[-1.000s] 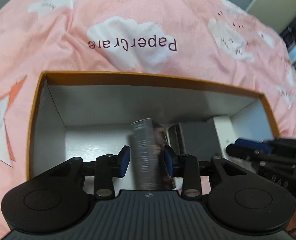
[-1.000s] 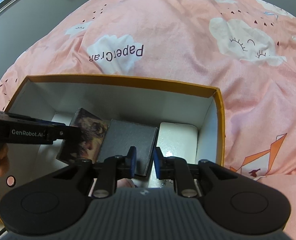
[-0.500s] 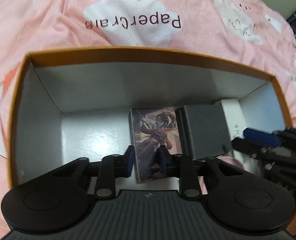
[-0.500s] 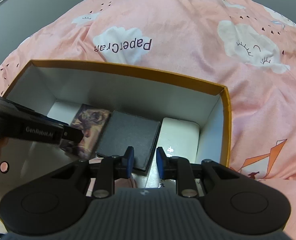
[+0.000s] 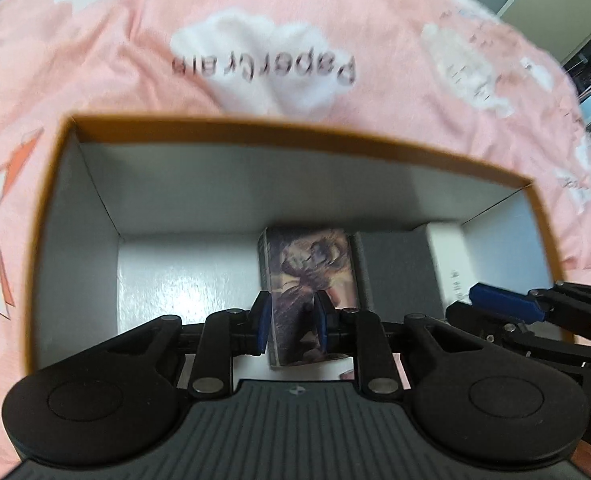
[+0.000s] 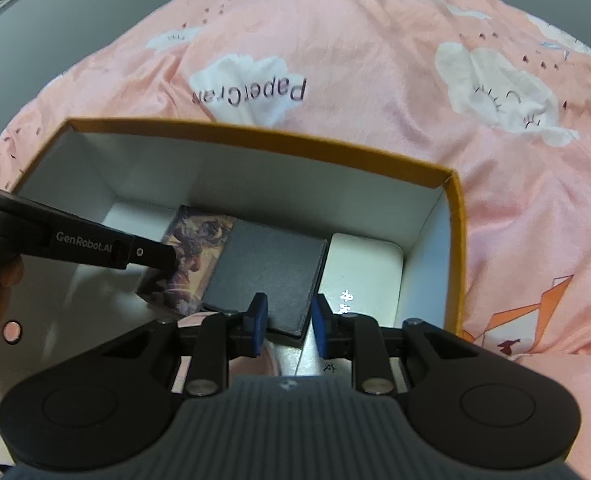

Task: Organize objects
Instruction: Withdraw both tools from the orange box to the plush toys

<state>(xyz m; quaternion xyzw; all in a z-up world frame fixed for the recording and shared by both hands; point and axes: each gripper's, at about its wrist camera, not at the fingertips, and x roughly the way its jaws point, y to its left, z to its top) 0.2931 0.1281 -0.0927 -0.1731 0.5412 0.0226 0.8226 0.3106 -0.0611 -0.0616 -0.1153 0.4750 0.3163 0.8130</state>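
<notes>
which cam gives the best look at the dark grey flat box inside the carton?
Right wrist. The dark grey box shows its whole top face, lying between the illustrated box and the white box. In the left wrist view the dark grey box is blurred and partly hidden behind the gripper's frame.

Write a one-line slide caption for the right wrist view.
Right gripper hovers over a grey box between an illustrated box and a white box in an orange-rimmed carton.

Illustrated box (image 5: 307, 276), grey box (image 5: 395, 268), white box (image 6: 359, 268) flat, side by side inside orange-rimmed carton (image 5: 255, 128)
</notes>
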